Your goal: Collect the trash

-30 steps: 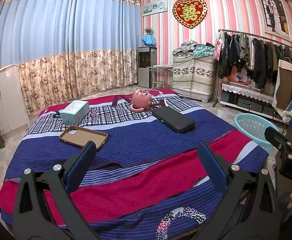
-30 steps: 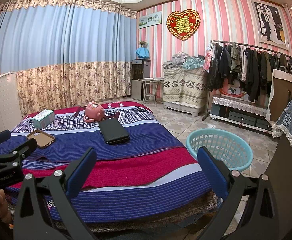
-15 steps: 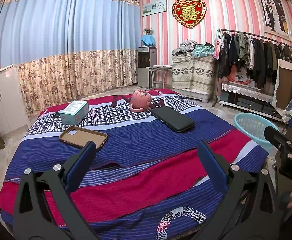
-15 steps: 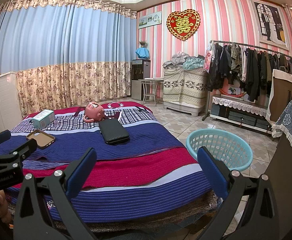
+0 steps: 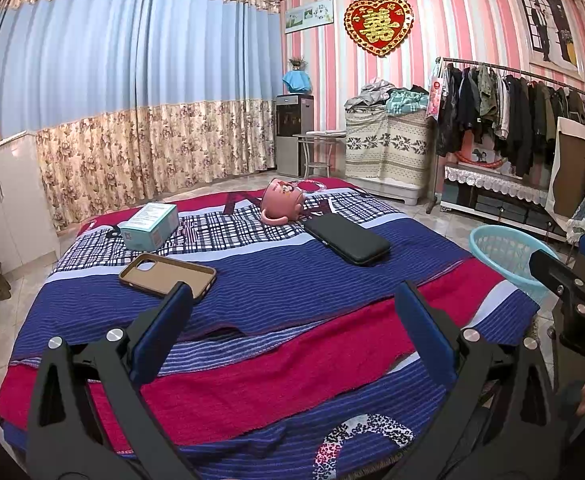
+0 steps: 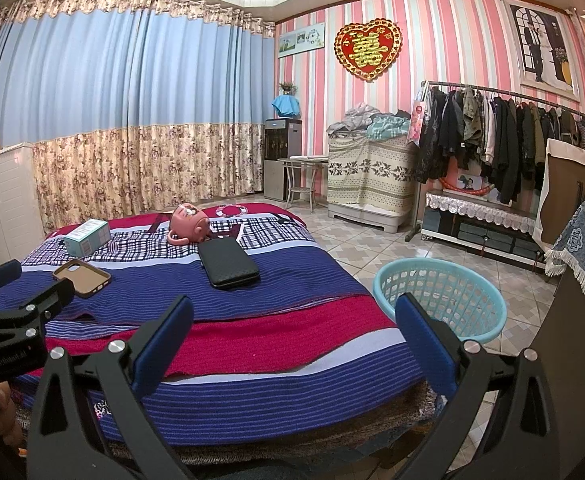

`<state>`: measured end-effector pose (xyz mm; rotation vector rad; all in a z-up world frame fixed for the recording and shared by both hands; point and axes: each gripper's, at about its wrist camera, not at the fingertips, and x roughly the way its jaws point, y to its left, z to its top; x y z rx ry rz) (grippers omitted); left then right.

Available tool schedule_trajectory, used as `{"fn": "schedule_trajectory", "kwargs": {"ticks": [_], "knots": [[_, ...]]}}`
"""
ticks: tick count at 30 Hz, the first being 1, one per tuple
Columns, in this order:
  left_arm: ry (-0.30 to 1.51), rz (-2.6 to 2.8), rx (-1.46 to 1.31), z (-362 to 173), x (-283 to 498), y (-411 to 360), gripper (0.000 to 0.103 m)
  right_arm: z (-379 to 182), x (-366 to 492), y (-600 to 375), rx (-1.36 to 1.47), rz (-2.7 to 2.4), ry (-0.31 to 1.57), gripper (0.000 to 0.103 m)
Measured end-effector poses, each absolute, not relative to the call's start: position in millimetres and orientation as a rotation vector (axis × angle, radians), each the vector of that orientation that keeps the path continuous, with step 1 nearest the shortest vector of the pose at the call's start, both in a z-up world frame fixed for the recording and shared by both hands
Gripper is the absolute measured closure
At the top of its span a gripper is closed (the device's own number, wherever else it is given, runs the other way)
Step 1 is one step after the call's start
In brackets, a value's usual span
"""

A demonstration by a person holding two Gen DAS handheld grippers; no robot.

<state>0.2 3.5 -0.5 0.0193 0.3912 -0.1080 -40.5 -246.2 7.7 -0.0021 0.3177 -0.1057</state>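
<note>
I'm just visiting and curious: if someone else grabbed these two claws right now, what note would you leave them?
Left claw: open, empty, hovering over the near end of the bed.
Right claw: open, empty, also at the bed's near end.
On the bed: brown phone case, teal box, tipped pink cup, black wallet.
Turquoise basket stands on the floor beside the bed; nothing visible inside.
Done: nothing collected yet. Left: every pickup.

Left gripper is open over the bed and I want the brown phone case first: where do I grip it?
Judging by its pose, take the phone case across its short width, coming down from above with the left gripper. It lies flat, open side up, so the raised rim gives the fingers an edge.
</note>
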Motion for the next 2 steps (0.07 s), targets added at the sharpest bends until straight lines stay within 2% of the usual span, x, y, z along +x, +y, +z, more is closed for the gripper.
{"fn": "schedule_trajectory", "kwargs": {"ticks": [2], "knots": [[0.392,-0.108,0.019,-0.6,0.3,3.6,0.005,7.8,-40.4,-246.1,-0.002,-0.105,0.318,0.004]]}}
